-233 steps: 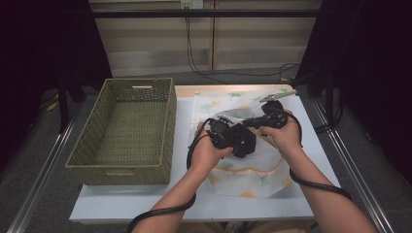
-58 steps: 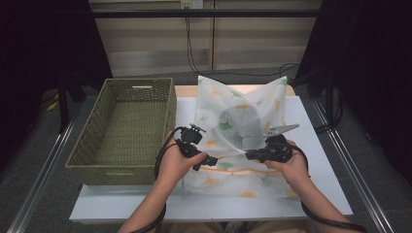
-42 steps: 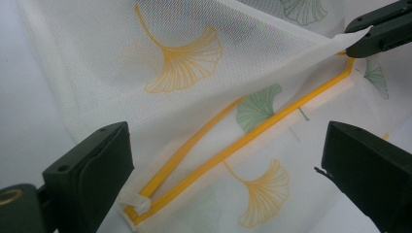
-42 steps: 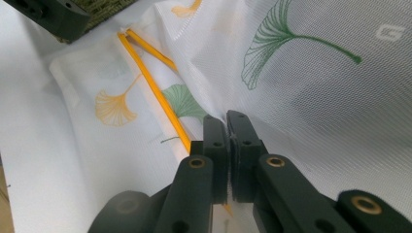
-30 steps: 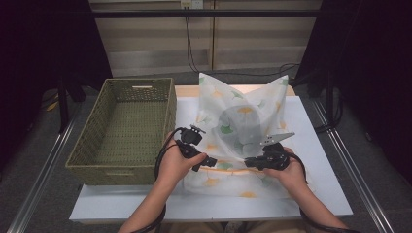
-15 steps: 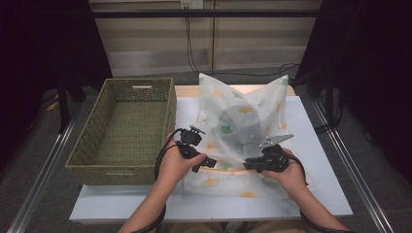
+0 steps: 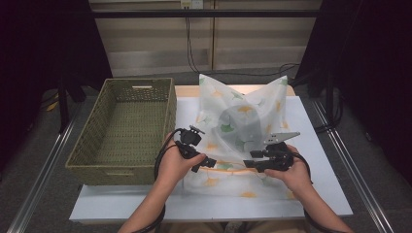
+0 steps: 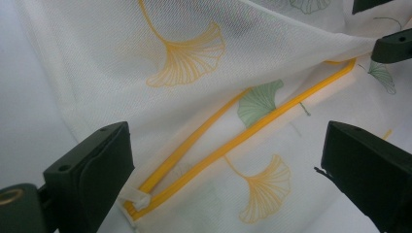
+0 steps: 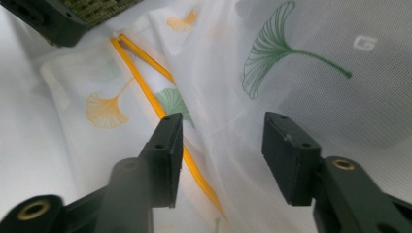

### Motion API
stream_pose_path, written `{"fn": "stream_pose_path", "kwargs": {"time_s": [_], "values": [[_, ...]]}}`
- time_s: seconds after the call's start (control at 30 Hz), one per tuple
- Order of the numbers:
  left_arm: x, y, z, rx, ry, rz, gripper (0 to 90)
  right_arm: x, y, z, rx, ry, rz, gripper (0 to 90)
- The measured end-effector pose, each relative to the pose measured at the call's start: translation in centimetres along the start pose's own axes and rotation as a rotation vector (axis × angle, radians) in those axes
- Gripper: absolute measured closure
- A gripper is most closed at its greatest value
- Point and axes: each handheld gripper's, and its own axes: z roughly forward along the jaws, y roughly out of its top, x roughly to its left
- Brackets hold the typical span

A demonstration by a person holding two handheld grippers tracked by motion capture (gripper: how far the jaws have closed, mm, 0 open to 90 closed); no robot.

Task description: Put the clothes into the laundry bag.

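Observation:
A white mesh bag (image 7: 243,104) printed with yellow and green ginkgo leaves stands puffed up on the table, a grey shape dimly showing inside it. Its yellow zipper (image 8: 252,130) runs along the near edge. My left gripper (image 7: 209,162) is at the bag's near left corner. It is open wide (image 8: 228,165), with the zipper's end and the mesh lying between the jaws untouched. My right gripper (image 7: 248,164) faces it from the right. Its jaws (image 9: 221,141) have just been opening and stand apart over the mesh beside the zipper (image 9: 145,92), pressing on nothing.
An empty green wicker basket (image 7: 121,126) sits at the left of the white table (image 7: 320,160), close to my left hand. Metal rails run along both sides of the table. Bare table surface lies right of the bag and along the near edge.
The bag lay flat under both grippers several seconds ago and now stands puffed up. Over the last second the right gripper's jaws have spread apart; the left hand has stayed put.

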Motion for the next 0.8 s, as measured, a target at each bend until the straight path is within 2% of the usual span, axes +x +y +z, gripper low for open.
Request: {"fn": "stream_pose_path", "kwargs": {"time_s": [0.17,0.3,0.4,0.5,0.53,0.6,0.63,0.8], "values": [[0.0,0.0,0.0,-0.011,-0.003,-0.009,4.3,0.2,0.3,-0.2,-0.014,-0.001,-0.011,40.5],[0.0,0.0,0.0,-0.012,-0.005,-0.012,4.3,0.5,0.4,0.0,-0.011,0.022,-0.031,32.1],[0.0,-0.1,0.0,-0.006,-0.002,-0.006,4.2,0.7,0.4,0.0,-0.009,0.027,-0.028,27.8],[0.0,-0.2,0.1,-0.003,-0.001,-0.009,4.2,0.8,0.4,0.0,-0.012,0.030,-0.035,26.8],[-0.1,-0.2,0.3,-0.028,-0.001,-0.046,4.2,0.9,0.4,0.0,-0.008,0.042,-0.034,25.9],[-0.1,-0.3,0.3,-0.032,-0.002,-0.045,4.2,0.9,0.4,0.0,-0.008,0.044,-0.042,25.7],[0.1,-0.2,0.1,-0.004,-0.003,-0.013,4.2,1.1,0.3,0.0,-0.001,0.050,-0.048,25.6],[0.2,-0.2,-0.1,-0.004,-0.003,-0.012,4.2,1.5,0.2,0.2,0.000,0.071,-0.053,26.7]]}}
